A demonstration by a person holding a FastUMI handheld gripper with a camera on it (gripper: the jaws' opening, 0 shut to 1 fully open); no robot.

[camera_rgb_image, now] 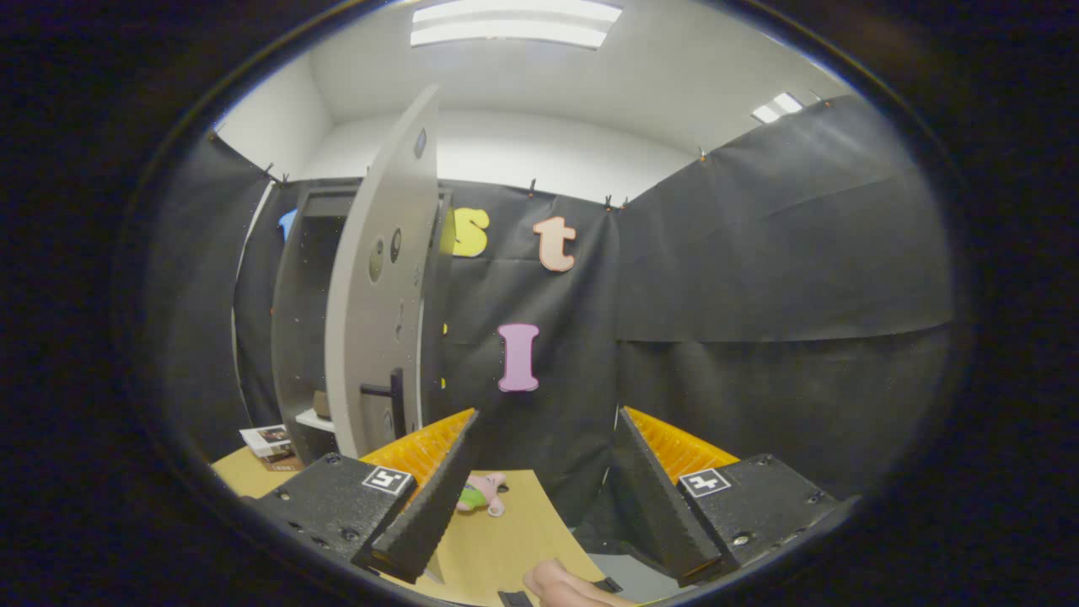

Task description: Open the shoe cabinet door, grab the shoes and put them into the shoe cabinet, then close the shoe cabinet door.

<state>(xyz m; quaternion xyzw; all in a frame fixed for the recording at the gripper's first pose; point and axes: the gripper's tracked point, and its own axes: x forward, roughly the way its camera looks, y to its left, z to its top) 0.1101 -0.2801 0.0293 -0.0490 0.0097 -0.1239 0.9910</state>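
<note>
The shoe cabinet [297,337] stands in the left part of the frame, a tall dark carcass against the black booth wall, its long axis upright. Its door [379,287] is swung open toward me, so I see it nearly edge-on: a tall pale grey panel running from the upper middle of the frame down to just above my left finger. A dark bar handle [389,390] sits low on the door face, and a few round marks dot the panel higher up. Inside the cabinet, low down, a light shelf [314,419] shows with something small and brownish resting on it; I cannot tell what it is. The rest of the interior is dark.

My claw [544,489] is released, its two fingers spread wide apart with nothing between them, pointing toward the black wall just right of the cabinet.

On the tan table [506,539] between my fingers and slightly nearer the left one lies a small pink and green plush toy [482,494]. At the lower left, beside the cabinet's foot, sits a small stack of booklets [270,444]. At the bottom centre, a fingertip [560,586] of a person's hand comes into the frame.
</note>
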